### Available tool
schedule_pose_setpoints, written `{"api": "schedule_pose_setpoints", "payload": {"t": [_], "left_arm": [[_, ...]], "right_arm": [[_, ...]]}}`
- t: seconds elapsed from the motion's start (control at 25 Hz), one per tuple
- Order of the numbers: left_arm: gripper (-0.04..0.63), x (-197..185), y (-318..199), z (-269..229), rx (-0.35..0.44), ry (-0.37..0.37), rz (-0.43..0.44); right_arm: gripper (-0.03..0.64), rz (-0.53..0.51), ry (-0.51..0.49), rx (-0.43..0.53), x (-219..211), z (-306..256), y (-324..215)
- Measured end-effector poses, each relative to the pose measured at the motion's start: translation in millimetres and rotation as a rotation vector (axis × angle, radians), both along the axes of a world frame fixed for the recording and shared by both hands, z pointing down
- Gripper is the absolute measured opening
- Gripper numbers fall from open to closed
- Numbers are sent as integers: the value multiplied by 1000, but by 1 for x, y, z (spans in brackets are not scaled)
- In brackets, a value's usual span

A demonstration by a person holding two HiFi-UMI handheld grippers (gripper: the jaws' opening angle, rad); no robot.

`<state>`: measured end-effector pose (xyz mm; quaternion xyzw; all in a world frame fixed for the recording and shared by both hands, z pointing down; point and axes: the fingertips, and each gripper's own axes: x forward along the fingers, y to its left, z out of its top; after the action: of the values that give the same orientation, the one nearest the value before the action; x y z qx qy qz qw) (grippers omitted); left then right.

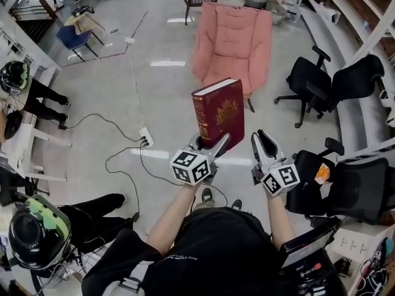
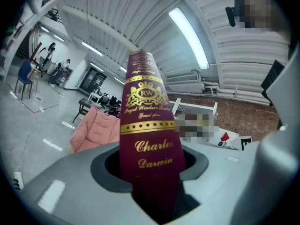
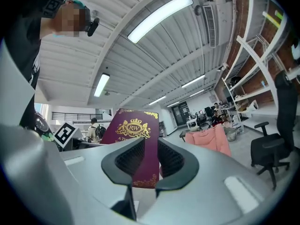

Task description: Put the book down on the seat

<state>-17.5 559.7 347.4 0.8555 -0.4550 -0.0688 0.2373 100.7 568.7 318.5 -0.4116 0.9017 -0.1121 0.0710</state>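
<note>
Maroon book [image 1: 218, 111], pinched upright at its base by the left tool [image 1: 212, 147] alone (right tool [image 1: 265, 143] parted, empty), may tip out before reaching the pink chair [image 1: 232, 51].

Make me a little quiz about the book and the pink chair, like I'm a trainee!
1. True or false: the book already lies on the pink armchair.
2. The book's cover is: A dark red, B green, C blue.
3. Fill in: the ___ gripper holds the book.
Key: 1 false. 2 A. 3 left: the left gripper is shut on it, and the right gripper is empty.
</note>
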Motion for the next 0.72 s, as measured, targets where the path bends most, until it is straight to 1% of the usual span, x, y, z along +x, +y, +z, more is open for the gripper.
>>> {"api": "schedule_pose_setpoints", "payload": {"t": [0.16,0.28,0.44,0.56,0.72], "left_arm": [[235,-6,0,3,21,-5,66],[234,-9,-4,11,8,13,89],[235,-15,-9,24,-32,22,90],[235,-17,-20,28,-38,16,86],[235,-7,-40,35,-44,0,81]], "right_arm": [[101,12,11,-16,-16,9,-5],[103,25,13,-26,-21,16,-8],[106,25,25,-43,-28,20,-11],[112,17,20,-47,-29,23,-24],[117,2,9,-52,-20,31,-45]]}}
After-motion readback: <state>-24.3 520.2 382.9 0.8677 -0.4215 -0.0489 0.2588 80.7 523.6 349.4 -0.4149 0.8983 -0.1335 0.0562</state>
